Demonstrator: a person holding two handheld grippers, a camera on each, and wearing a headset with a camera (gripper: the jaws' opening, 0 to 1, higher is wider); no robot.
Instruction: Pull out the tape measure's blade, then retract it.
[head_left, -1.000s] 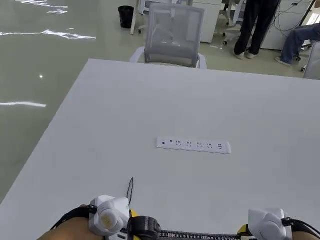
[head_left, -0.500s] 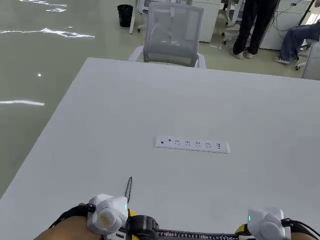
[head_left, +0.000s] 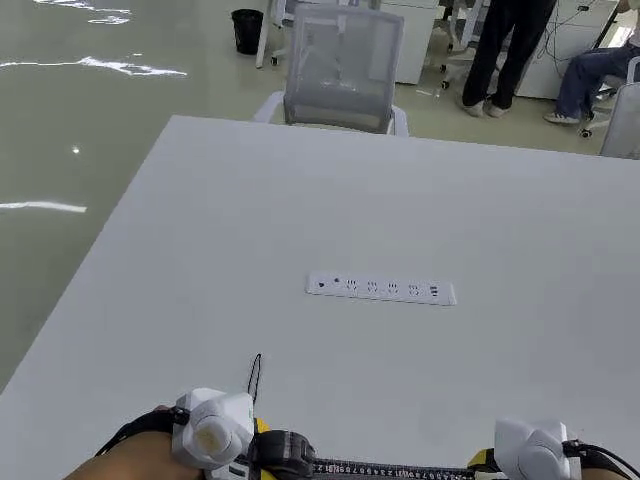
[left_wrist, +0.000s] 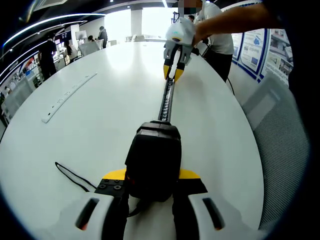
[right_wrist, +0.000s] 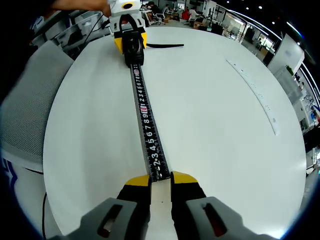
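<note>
The pull-out half of the task looks done or close to it. The blade (right_wrist: 147, 125) spans the gap between the two grippers, so the retraction is what remains.

The left gripper (left_wrist: 154, 176) has its jaws pressed against the sides of the tape measure case (left_wrist: 152, 157). The right gripper (right_wrist: 160, 181) pinches the blade's free end between its yellow tips.

The next move probably calls for the right gripper to travel back toward the case along the blade's own line. It should feed the blade in under light tension rather than let it snap home, while the left gripper keeps the case steady.

On the white table (head_left: 300, 200), the whole tool lies on the person's side of the power strip (head_left: 380, 288), well apart from it and roughly parallel to it. The case sits nearer than the strip's left end, and the blade tip lies out past its right end.

The case is a chunky black block with rounded corners. The blade is dark and flat, with pale numerals and one red mark partway along. It lies straight on or just above the table, with no visible kink. A thin black cord loop (head_left: 256, 375) trails from the case toward the power strip.
</note>
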